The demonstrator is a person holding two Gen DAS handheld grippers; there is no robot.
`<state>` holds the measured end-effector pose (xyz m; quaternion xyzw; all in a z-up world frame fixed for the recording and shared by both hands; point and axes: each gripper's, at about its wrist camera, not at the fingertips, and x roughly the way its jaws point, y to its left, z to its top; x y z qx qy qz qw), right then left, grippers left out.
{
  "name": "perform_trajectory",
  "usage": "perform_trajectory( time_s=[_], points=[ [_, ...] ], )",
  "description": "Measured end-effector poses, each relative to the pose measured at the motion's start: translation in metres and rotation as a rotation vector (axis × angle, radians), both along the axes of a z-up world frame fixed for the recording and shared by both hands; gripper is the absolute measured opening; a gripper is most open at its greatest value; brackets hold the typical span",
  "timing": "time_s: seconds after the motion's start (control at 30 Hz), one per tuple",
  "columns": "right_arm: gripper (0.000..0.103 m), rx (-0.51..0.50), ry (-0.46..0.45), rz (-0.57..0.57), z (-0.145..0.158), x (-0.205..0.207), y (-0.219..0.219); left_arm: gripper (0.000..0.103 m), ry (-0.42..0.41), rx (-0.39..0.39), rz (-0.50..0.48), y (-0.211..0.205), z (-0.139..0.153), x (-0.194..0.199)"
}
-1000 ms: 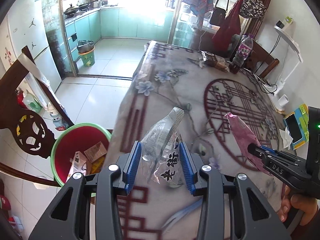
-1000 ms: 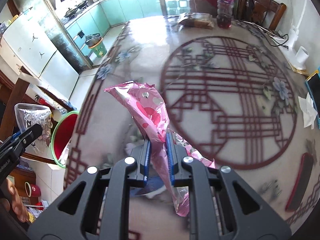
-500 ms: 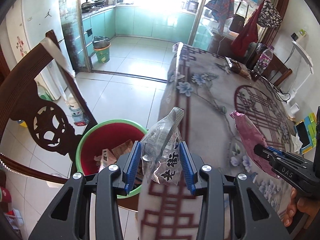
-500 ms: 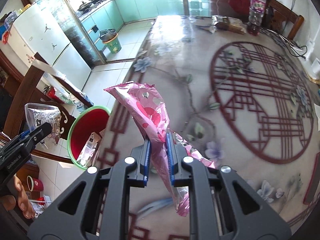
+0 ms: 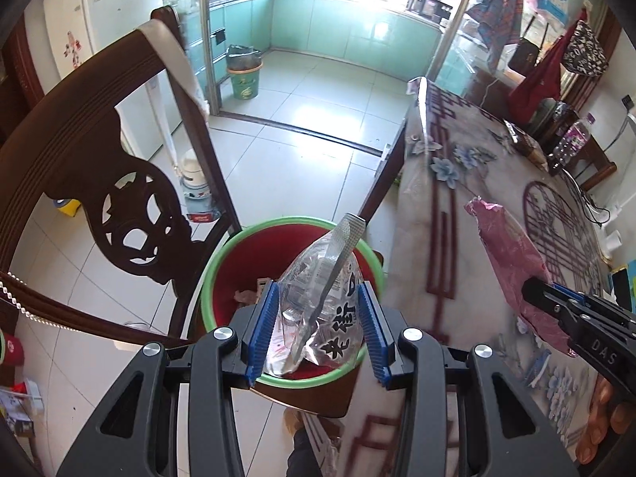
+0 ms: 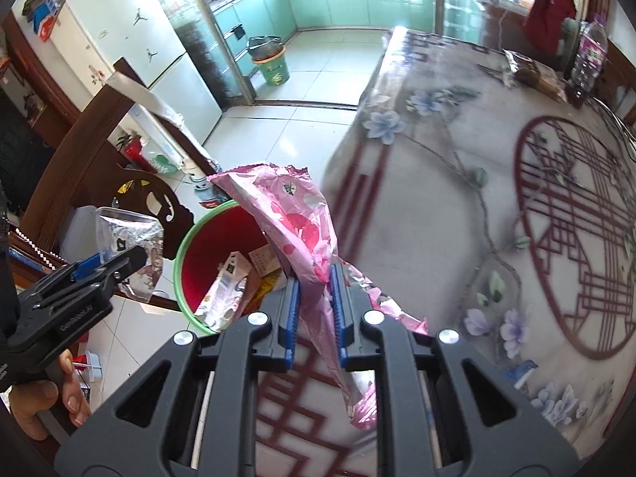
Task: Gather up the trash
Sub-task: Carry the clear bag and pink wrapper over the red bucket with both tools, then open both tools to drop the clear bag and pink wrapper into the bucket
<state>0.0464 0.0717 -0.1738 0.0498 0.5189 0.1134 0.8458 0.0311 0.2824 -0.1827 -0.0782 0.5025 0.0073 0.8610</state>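
The left claw (image 5: 318, 334) is clamped on a clear bag (image 5: 322, 302) and hangs over the bin (image 5: 206, 278), pointing steeply down; the bag sits inside the bin's green rim as seen from the left wrist. The bin stands on the floor, squeezed between a carved chair (image 5: 99, 183) at 9 o'clock and the worktop (image 5: 449, 214) edge at 3 o'clock. Open tiled floor (image 5: 302, 127) runs away at 12 o'clock toward the kitchen.

The right claw (image 6: 314, 314) is pinched shut on a pink wrapper (image 6: 294, 222), also tilted steeply down. It hangs above the worktop's near corner, with the bin at 10 o'clock just past the edge; the wrapper's top leans over the rim. Boxes and packets (image 6: 234, 282) already lie in the bin.

In the right wrist view the left claw appears at 9 o'clock, a hand (image 6: 43, 401) gripping its handle. The two claws are near each other but apart.
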Motion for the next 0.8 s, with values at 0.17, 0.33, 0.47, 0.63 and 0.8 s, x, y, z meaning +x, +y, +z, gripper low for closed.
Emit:
perform_trajectory(
  time_s=[0.17, 0.33, 0.47, 0.63, 0.8],
  points=[
    [0.015, 0.022, 0.008, 0.026, -0.002, 0.015, 0.027, 0.039, 0.028, 0.007, 0.024, 0.016, -0.013, 0.011],
    [0.015, 0.038, 0.01, 0.05, -0.002, 0.033, 0.046, 0.039, 0.06, 0.01, 0.034, 0.029, -0.026, 0.023],
    [0.015, 0.029, 0.012, 0.08, -0.004, 0.042, 0.064, 0.039, 0.083, 0.011, 0.036, 0.036, -0.036, 0.03],
    [0.015, 0.023, 0.04, 0.107, -0.014, 0.048, 0.078, 0.039, 0.116, -0.002, 0.044, 0.044, -0.049, 0.041],
    [0.015, 0.023, 0.068, 0.127, -0.024, 0.058, 0.089, 0.039, 0.151, -0.01, 0.056, 0.052, -0.065, 0.052]
  ],
)
